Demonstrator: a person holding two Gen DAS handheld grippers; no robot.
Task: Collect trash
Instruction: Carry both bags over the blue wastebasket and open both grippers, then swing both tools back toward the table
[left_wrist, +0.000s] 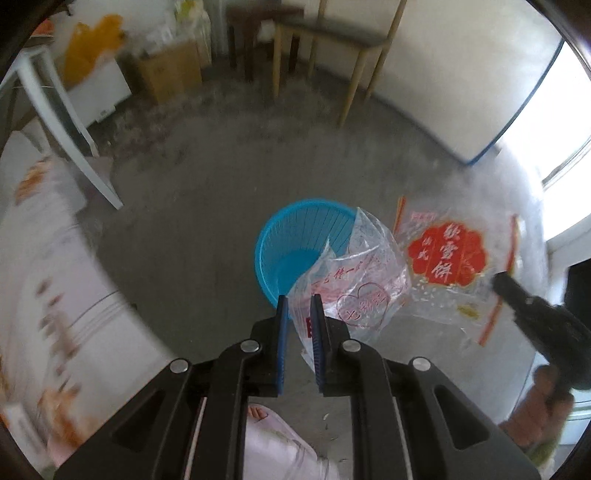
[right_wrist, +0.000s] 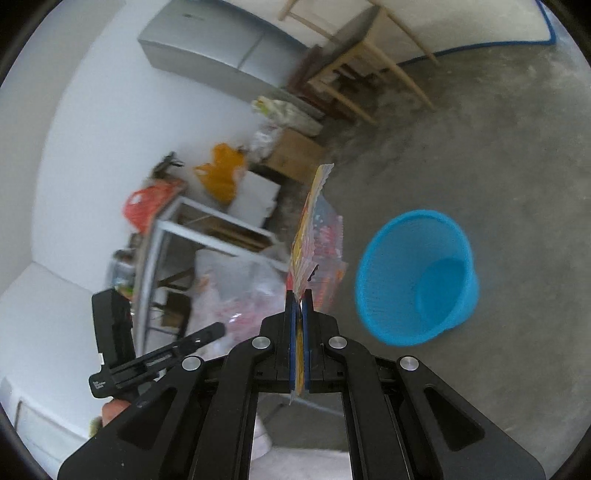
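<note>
The left claw (left_wrist: 299, 306) pinches a crumpled clear plastic bag (left_wrist: 354, 280) by its near edge, just above the blue basket (left_wrist: 295, 243); the right claw (right_wrist: 300, 295) is clamped shut on a flat printed snack bag (right_wrist: 317, 236), which stands edge-up to the left of the basket. Both bags appear light, limp and slippery film, so a grip on a bunched edge or sealed seam is judged most secure. The basket stands on a bare concrete floor (right_wrist: 480, 147), with a wooden table (left_wrist: 332, 44) and cardboard boxes (left_wrist: 170, 70) along the far wall.
</note>
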